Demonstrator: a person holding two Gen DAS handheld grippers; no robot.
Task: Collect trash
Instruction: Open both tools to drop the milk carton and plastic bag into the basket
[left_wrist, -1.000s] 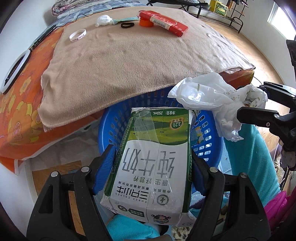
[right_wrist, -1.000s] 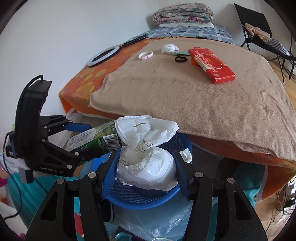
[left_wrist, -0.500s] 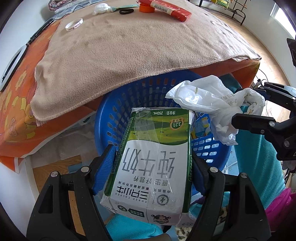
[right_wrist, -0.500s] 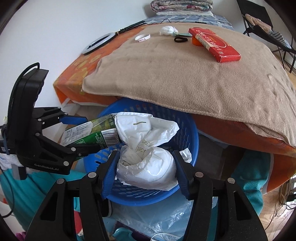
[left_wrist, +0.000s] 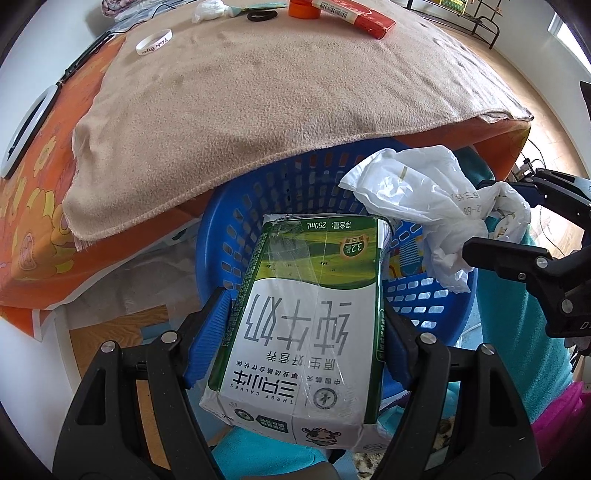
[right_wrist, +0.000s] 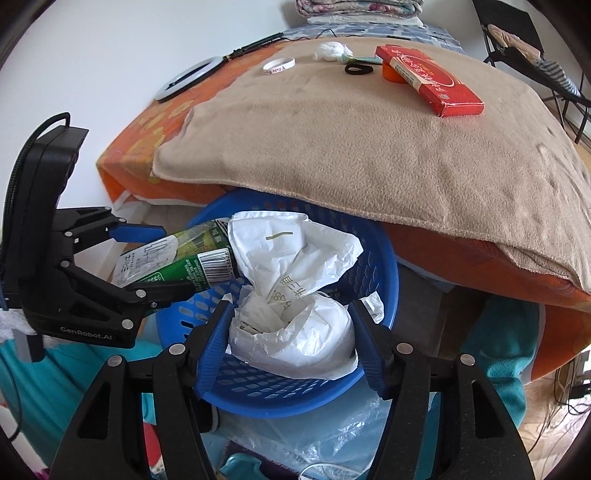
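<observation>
Both loads now hang lower over the blue basket (right_wrist: 280, 384): the right tongs (right_wrist: 291, 339) have just been loosening around the white bag (right_wrist: 295, 332), though pad contact is unclear, while the left tongs (left_wrist: 306, 332) stay clenched on the milk carton (left_wrist: 306, 317); dropping comes next

Carton (left_wrist: 306, 314): glossy film-wrapped card. Bag (right_wrist: 295, 295): crinkled thin plastic. Basket (right_wrist: 384, 266): smooth perforated plastic. Blanket (left_wrist: 277, 96): matt fleece.

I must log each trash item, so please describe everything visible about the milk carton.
The green-and-white paper milk carton, printed with Chinese characters and a small cartoon cow, is wrapped in clear film. The left tool clamps its sides, holding it tilted over the round blue plastic basket, with its far end beside the crumpled white plastic bag.
</observation>
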